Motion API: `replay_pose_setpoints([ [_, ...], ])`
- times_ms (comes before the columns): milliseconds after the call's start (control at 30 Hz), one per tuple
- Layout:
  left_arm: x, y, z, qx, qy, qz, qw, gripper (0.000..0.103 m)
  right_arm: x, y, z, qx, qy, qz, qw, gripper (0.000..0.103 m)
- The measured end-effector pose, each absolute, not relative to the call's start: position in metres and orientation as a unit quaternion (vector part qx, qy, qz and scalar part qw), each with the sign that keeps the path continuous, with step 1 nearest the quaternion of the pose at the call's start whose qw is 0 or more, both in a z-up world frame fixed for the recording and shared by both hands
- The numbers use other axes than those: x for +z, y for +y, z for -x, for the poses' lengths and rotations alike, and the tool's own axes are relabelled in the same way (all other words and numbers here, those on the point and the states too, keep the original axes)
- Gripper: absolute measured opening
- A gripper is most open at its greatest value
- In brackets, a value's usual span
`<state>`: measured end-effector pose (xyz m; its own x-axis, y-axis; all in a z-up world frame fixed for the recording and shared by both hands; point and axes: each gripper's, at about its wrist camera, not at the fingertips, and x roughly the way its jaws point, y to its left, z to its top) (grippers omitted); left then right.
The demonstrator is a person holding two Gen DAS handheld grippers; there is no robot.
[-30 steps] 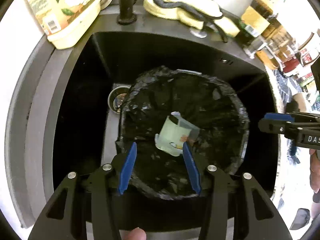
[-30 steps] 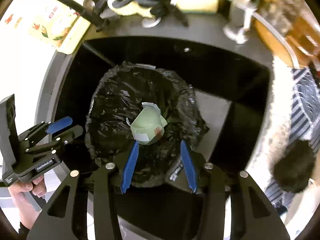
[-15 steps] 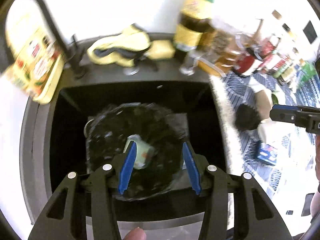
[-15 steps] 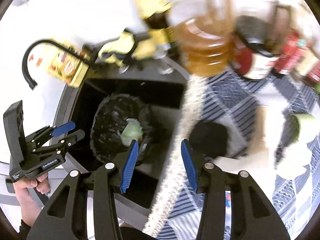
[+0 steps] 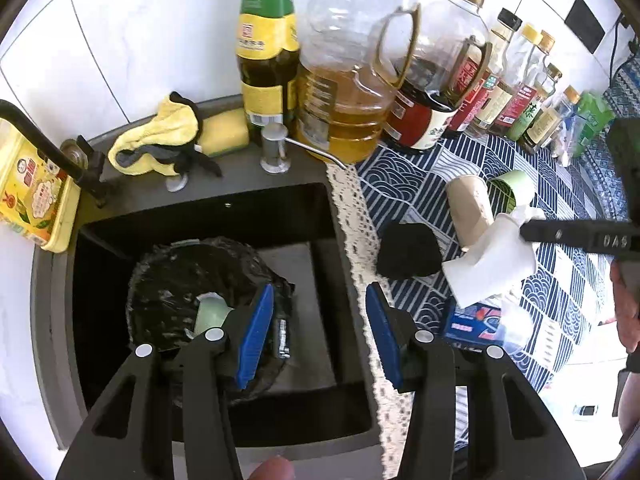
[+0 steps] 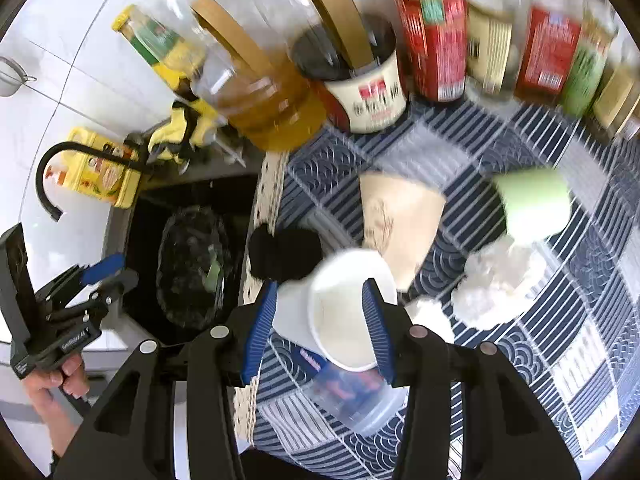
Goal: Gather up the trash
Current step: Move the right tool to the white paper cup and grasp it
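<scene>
— What does the left wrist view show?
— The left gripper [image 5: 318,330] is spread wide and holds nothing. The black bin bag [image 5: 192,280] in the sink [image 5: 312,236] sits just beyond its left finger, a pale green cup [image 5: 210,314] inside.

— And the right wrist view?
— The right gripper [image 6: 320,326] is wide apart, a white paper cup [image 6: 340,308] lying between its fingers on the blue patterned mat [image 6: 560,320]. Whether the pads touch it, I cannot tell. A brown cup [image 6: 400,220] and crumpled tissue [image 6: 496,284] lie ahead.

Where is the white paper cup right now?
The white cup lies on its side on the blue patterned cloth right of the sink, between the open right gripper's fingers, beside the brown cup.
</scene>
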<state>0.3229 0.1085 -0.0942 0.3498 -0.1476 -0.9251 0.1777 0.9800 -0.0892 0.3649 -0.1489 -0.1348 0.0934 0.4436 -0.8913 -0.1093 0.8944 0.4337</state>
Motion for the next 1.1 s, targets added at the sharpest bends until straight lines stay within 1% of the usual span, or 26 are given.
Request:
replay_pose_setpoints([
  [67,-0.095,0.101,-0.32,-0.093,0.563,-0.013,0.821,0.046,-0.146,-0.152,-0.365,0.203,0.657,-0.133,0.714,0.045],
  [133,-0.094,0.094,-0.317,-0.084,0.563,-0.01,0.822,0.046,-0.15,-0.151,-0.367,0.219,0.658,-0.132,0.708,0.042],
  [167,-0.094,0.092,-0.315,-0.079,0.563,-0.007,0.822,0.046,-0.152,-0.15,-0.368,0.232,0.66,-0.136,0.701,0.037],
  [200,-0.094,0.091,-0.313,-0.074,0.564,-0.003,0.822,0.046,-0.153,-0.148,-0.368,0.244,0.662,-0.135,0.696,0.029],
  [300,-0.095,0.087,-0.305,-0.055,0.567,0.006,0.822,0.046,-0.149,-0.14,-0.367,0.269,0.659,-0.12,0.692,0.017],
  [400,-0.099,0.085,-0.298,-0.038,0.57,0.01,0.821,0.046,-0.148,-0.137,-0.368,0.29,0.657,-0.115,0.686,0.007],
  [467,-0.102,0.084,-0.294,-0.028,0.572,0.016,0.82,0.046,-0.146,-0.137,-0.368,0.306,0.653,-0.118,0.683,0.004],
  [633,-0.105,0.073,-0.283,-0.007,0.575,0.023,0.818,0.046,-0.132,-0.137,-0.362,0.334,0.641,-0.121,0.68,0.004],
  [800,-0.107,0.057,-0.283,-0.004,0.573,0.027,0.819,0.047,-0.105,-0.155,-0.353,0.349,0.619,-0.117,0.693,0.004],
  [833,-0.107,0.053,-0.284,-0.004,0.571,0.028,0.82,0.057,-0.1,-0.16,-0.352,0.35,0.616,-0.116,0.697,0.004],
  [867,-0.108,0.048,-0.286,-0.001,0.568,0.027,0.823,0.064,-0.094,-0.166,-0.35,0.35,0.611,-0.115,0.701,0.004],
  [900,-0.108,0.044,-0.288,0.0,0.565,0.025,0.825,0.068,-0.09,-0.171,-0.349,0.351,0.606,-0.114,0.705,0.004],
  [1100,-0.121,0.016,-0.308,-0.005,0.57,0.019,0.822,0.067,-0.068,-0.21,-0.342,0.346,0.585,-0.123,0.723,0.004],
])
